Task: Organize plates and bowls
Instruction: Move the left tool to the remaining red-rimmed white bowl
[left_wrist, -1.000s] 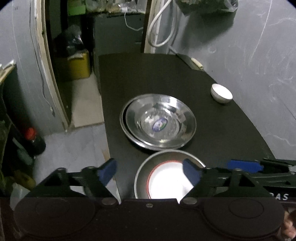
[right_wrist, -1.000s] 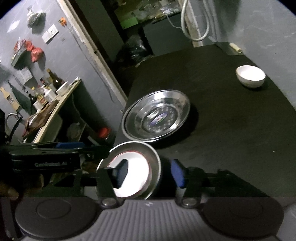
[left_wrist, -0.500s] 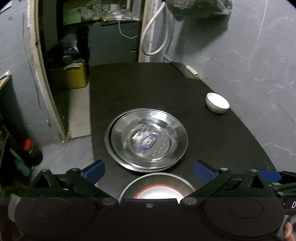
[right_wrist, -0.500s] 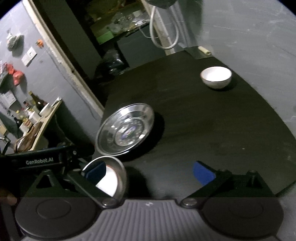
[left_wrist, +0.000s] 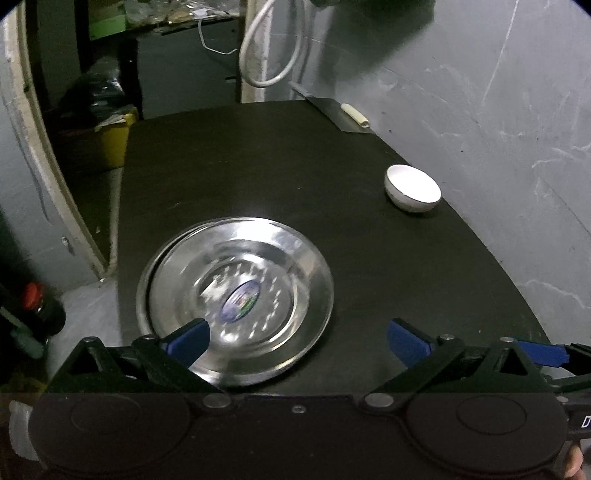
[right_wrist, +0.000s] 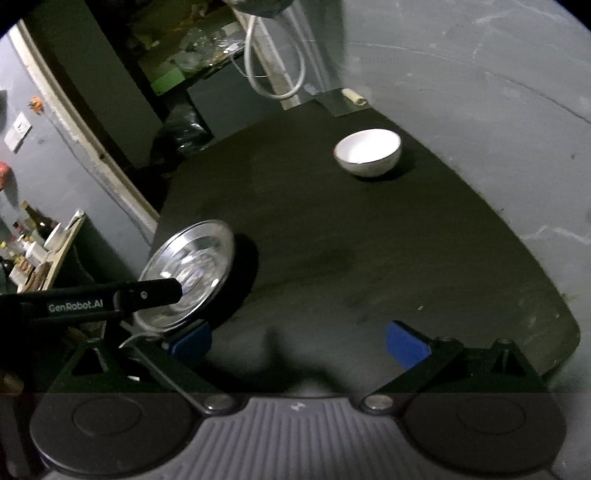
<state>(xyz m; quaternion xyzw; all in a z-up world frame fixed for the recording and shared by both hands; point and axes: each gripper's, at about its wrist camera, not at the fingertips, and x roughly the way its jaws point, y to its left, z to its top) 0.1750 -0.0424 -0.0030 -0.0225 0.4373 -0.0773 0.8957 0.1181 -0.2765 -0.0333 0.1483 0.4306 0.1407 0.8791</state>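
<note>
1. The left gripper (left_wrist: 297, 341) stands with its blue pads spread wide and nothing between them; over the last second its jaws were opening, reaching full width about half a second ago
2. The right gripper (right_wrist: 299, 341) is likewise spread wide and empty, its jaws also having just been opening; only bare table shows between its pads
3. The black table (left_wrist: 229, 173) runs along a grey wall (left_wrist: 498, 110) on its right side
4. Two steel plates (left_wrist: 240, 295) lie stacked near the table's left edge, the upper one slightly offset from the lower; a blue oval sticker (left_wrist: 240, 300) sits in the middle of the top plate
5. In the left wrist view the left blue pad overlaps the near rim of the stack; whether it touches the rim cannot be told
6. A white bowl (right_wrist: 368, 152) stands upright on the table close to the wall, well apart from the plates
7. In the right wrist view the left gripper's black arm crosses in front of the steel plates (right_wrist: 188, 275)
8. A knife (left_wrist: 341, 116) with a pale handle lies at the far right corner of the table
</note>
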